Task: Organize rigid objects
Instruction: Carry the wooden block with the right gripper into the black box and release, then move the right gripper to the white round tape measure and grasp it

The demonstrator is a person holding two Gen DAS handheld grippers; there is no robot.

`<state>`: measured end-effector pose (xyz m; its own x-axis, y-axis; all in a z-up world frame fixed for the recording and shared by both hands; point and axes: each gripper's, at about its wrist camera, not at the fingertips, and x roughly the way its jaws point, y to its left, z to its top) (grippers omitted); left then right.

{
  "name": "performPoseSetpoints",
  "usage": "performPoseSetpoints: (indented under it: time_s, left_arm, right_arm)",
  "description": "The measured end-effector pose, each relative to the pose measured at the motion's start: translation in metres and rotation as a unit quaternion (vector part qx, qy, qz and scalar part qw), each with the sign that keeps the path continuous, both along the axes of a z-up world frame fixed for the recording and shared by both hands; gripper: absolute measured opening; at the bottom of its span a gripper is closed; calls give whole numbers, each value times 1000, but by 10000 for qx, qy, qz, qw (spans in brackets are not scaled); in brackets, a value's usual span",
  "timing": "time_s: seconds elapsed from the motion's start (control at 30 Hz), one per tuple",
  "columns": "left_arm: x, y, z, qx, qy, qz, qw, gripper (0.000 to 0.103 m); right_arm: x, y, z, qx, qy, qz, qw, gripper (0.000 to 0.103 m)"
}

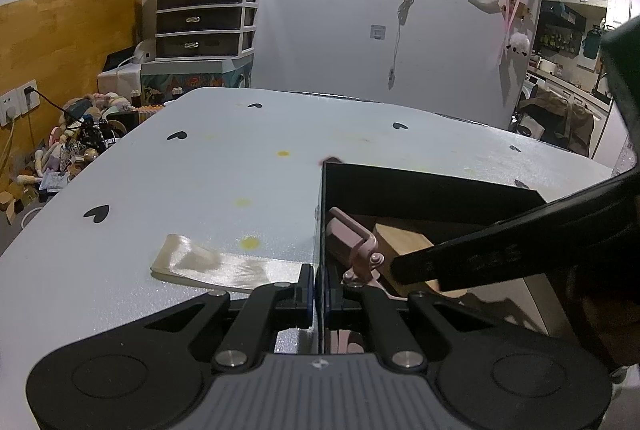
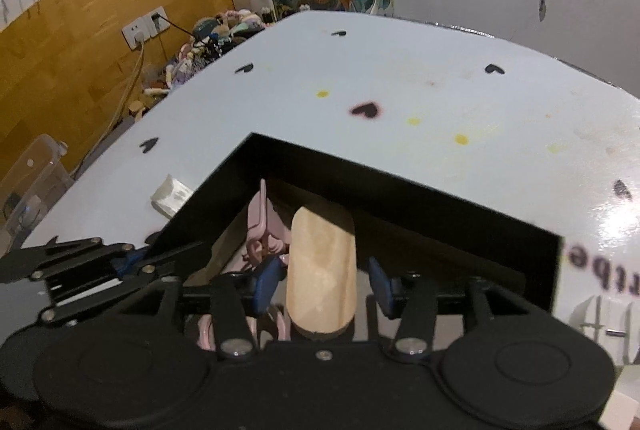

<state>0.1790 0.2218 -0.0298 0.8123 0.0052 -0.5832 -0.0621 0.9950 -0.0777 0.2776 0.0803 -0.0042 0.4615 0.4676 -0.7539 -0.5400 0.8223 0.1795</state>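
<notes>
An open black box (image 1: 420,186) stands on the white table (image 1: 240,170). Inside it lie a pale wooden block (image 1: 404,244) and a pink metal clip-like tool (image 1: 352,242). My left gripper (image 1: 318,286) is shut on the box's thin left wall. In the right wrist view the wooden block (image 2: 322,258) lies in the box (image 2: 360,174) between the blue pads of my right gripper (image 2: 322,282). That gripper is open, and a gap shows between the block and the right pad (image 2: 380,284). The pink tool (image 2: 260,226) lies just left of the block.
A shiny cream packet (image 1: 216,264) lies flat on the table just left of the box. A white object (image 2: 600,314) sits at the table's near right. Toys and cables clutter the floor (image 1: 72,150) beyond the table's left edge. A drawer unit (image 1: 206,18) stands by the far wall.
</notes>
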Motion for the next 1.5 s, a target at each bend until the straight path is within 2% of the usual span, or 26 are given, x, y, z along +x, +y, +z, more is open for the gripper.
performPoseSetpoints:
  time_s: [0.23, 0.3, 0.37, 0.53, 0.67, 0.8, 1.0, 1.27, 1.5]
  left_arm:
    - [1, -1, 1, 17, 29, 23, 10000, 5]
    - [1, -2, 1, 25, 38, 28, 10000, 5]
    - [1, -2, 1, 32, 45, 32, 10000, 5]
    - [2, -3, 2, 45, 62, 37, 10000, 5]
    - [3, -3, 2, 48, 71, 43, 10000, 5]
    - [2, -2, 1, 30, 73, 54, 10000, 5]
    - [2, -2, 1, 39, 84, 77, 9999, 5]
    - [1, -3, 1, 44, 79, 86, 9999, 5]
    - [1, -2, 2, 42, 58, 96, 9999, 5]
  right_arm:
    - [-15, -21, 13, 169, -151, -73, 9997, 60]
    - [-19, -28, 16, 216, -209, -103, 9995, 65]
    - [-26, -35, 20, 253, -312, -98, 9991, 75]
    - [-45, -55, 30, 390, -577, -12, 9976, 86]
    - [-59, -72, 38, 535, -840, -14, 9950, 99]
    - [-71, -93, 41, 609, -1086, -101, 9922, 100]
    - [-84, -135, 35, 712, -1249, -553, 9881, 100]
    - [-98, -192, 11, 664, -1249, -1378, 9803, 100]
    - [-115, -218, -12, 585, -1077, -1652, 9786, 100]
